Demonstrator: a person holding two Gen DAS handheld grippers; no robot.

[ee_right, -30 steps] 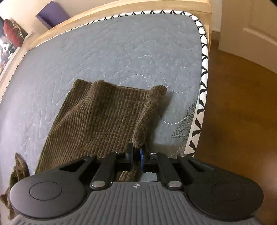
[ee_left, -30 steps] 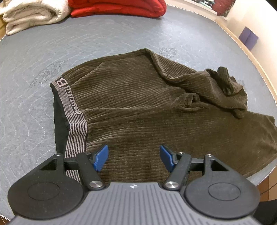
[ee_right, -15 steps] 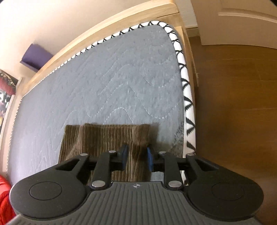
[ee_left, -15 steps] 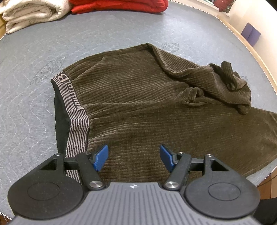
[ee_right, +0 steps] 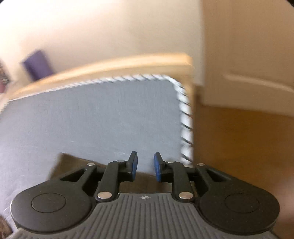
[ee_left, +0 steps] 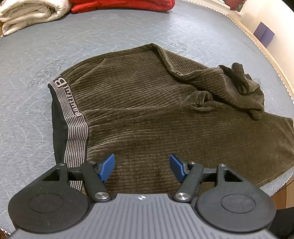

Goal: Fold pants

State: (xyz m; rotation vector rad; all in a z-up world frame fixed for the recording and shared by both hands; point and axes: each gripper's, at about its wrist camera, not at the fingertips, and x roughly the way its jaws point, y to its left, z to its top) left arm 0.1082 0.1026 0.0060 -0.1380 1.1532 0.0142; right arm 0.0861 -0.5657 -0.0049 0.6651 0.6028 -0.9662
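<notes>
Brown corduroy pants [ee_left: 147, 114] lie on the grey quilted bed [ee_left: 36, 55], with the striped waistband [ee_left: 73, 117] at the left and a bunched leg [ee_left: 238, 86] at the right. My left gripper [ee_left: 141, 167] is open and empty, low over the near part of the pants. In the blurred right wrist view, my right gripper [ee_right: 145, 165] is open and empty above the leg end of the pants [ee_right: 66, 163], which shows under its fingers near the bed's corner [ee_right: 176, 86].
A folded cream blanket [ee_left: 27, 14] and a red one [ee_left: 121, 4] lie at the far side of the bed. A wooden frame [ee_right: 110, 66] runs along the bed's edge, with wooden floor [ee_right: 238, 137] and a door at the right. A purple box [ee_left: 263, 35] stands by the wall.
My right gripper has opened and let go of the pant leg, then lifted and tilted up towards the wall. My left gripper has stayed open and moved slightly closer over the pants.
</notes>
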